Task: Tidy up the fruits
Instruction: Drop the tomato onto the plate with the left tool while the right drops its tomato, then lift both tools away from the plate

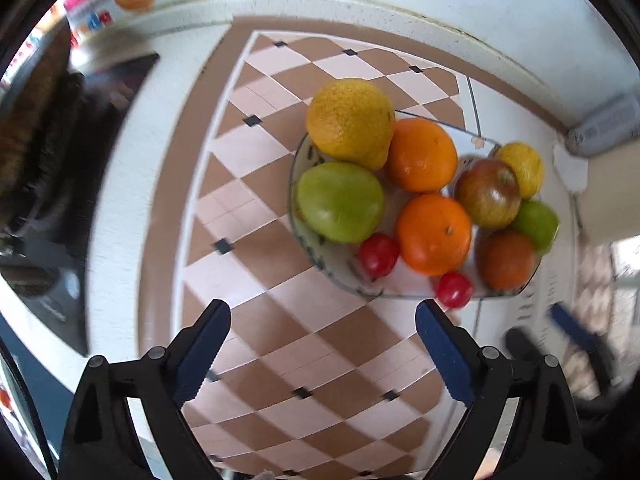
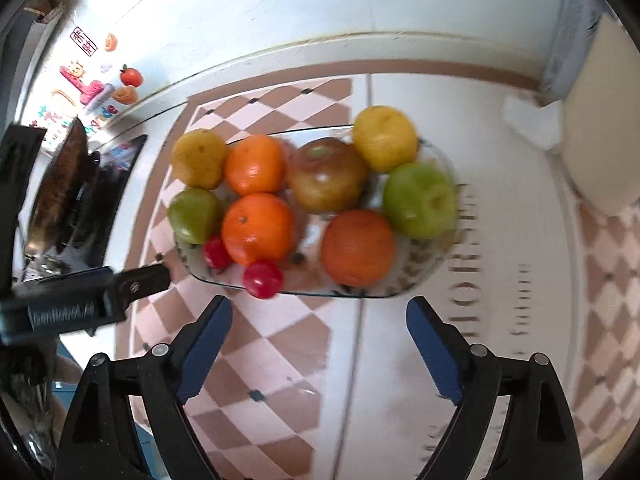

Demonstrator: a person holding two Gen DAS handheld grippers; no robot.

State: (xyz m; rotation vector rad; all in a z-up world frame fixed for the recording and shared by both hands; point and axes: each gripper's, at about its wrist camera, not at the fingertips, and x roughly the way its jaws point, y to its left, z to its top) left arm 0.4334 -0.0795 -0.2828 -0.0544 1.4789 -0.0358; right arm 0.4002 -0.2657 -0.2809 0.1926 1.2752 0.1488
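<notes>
A patterned glass plate (image 1: 316, 246) (image 2: 416, 276) on the checkered tabletop holds several fruits: a large yellow lemon (image 1: 350, 122) (image 2: 199, 159), a green pear (image 1: 340, 202) (image 2: 195, 215), two oranges (image 1: 434, 234) (image 2: 258, 228), a red-green apple (image 1: 488, 194) (image 2: 328, 174), a small lemon (image 1: 522, 168) (image 2: 385, 138), a green apple (image 1: 538, 224) (image 2: 420, 200), a dark orange (image 1: 506, 260) (image 2: 358, 248) and two small red fruits (image 1: 378, 255) (image 2: 263, 279). My left gripper (image 1: 322, 350) is open and empty, below the plate's left part. My right gripper (image 2: 318, 344) is open and empty, just before the plate.
A dark stove with a pan (image 2: 60, 192) lies to the left. A beige container (image 2: 600, 140) stands at the right by the white wall. The left gripper's body (image 2: 80, 304) reaches in at left in the right wrist view; the right gripper (image 1: 568, 332) shows blurred in the left wrist view.
</notes>
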